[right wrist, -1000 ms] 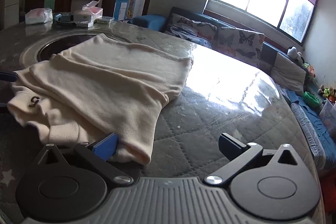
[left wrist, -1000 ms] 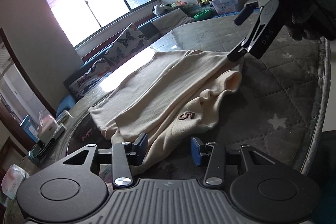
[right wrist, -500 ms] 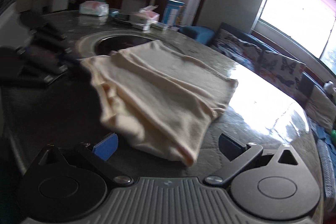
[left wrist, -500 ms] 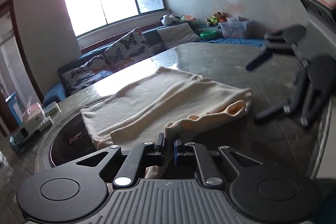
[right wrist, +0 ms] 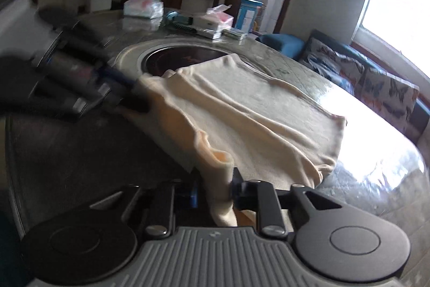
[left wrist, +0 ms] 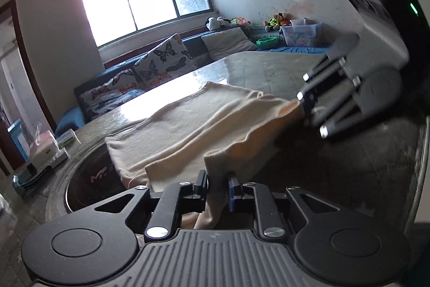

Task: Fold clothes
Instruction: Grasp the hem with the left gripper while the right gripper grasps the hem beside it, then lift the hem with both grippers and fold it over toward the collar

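The cream garment [left wrist: 215, 120] lay on the big round desk [left wrist: 349, 166], in the middle of both pictures. Most of it was flat, but its near edge was lifted off the desk. The left tongs [left wrist: 217, 188] were closed tight on one corner of that edge, at the bottom middle of the left wrist picture. The right tongs [right wrist: 213, 188] were closed tight on the other corner, at the bottom middle of the right wrist picture. Each picture also showed the other tongs, blurred, at its side edge, pinching the cloth.

I think a fold was going on: both corners were held up and the edge hung between them. The next move would need both tongs to travel together at the same height, so the edge stays straight, over toward the far edge of the garment near the bright shiny part of the desk. The far edge should stay flat where it is.

There was lots of bare desk past the garment, toward the sofa [left wrist: 139, 82]. The dark round inset [right wrist: 182, 58] sat partly under the cloth. The tissue boxes [right wrist: 215, 20] stood well apart, at the upper middle of the right wrist picture. The desk rim [left wrist: 423, 152] ran close by at the right side of the left wrist picture.
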